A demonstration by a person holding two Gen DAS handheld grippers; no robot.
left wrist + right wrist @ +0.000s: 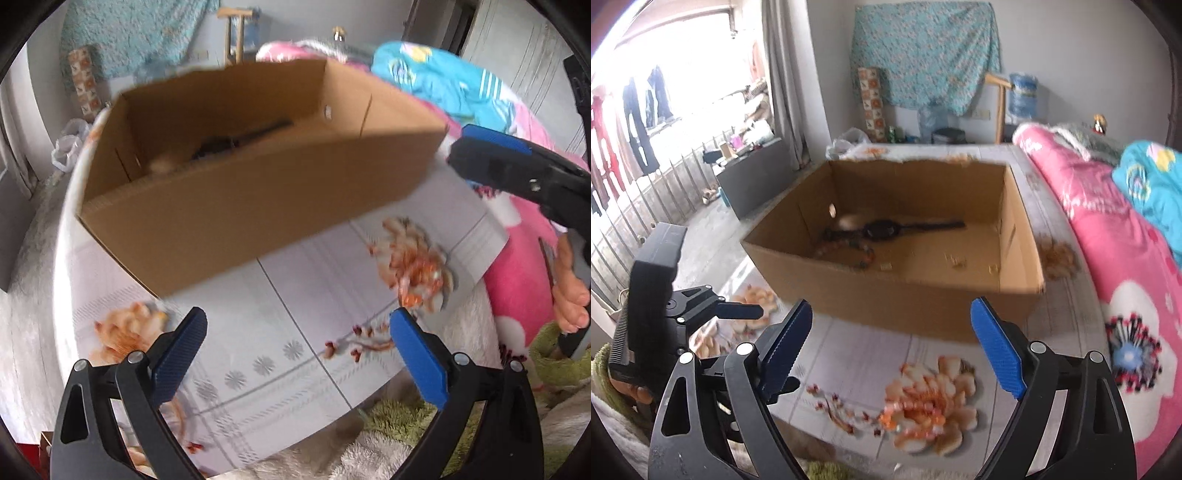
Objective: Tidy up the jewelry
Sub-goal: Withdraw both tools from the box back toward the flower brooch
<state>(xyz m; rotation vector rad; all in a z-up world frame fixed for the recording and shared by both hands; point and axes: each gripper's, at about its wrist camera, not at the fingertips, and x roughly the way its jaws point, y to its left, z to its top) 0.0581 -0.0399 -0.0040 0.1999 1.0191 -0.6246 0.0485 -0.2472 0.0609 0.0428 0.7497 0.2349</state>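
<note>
**Both claws spread before the box**

I hold my left gripper (297, 347) and my right gripper (892, 341) just in front of the cardboard box (923, 295), each with its blue pads wide apart and nothing between them. The box sits open on a floral mat (857, 362) printed with orange blossoms; the pictures are smeared with motion.

Inside the box, toward its left rear corner, lies the jewelry: a black watch (882, 229) with its strap stretched toward the right wall, a beaded necklace (849, 254) curled just in front of it, and a pale round piece (849, 220) too blurred to name. Small gold bits (955, 260) lie scattered on the box floor nearer the front.

A pink blanket (1108, 236) is heaped right of the box. I can read no writing or brand anywhere.
</note>
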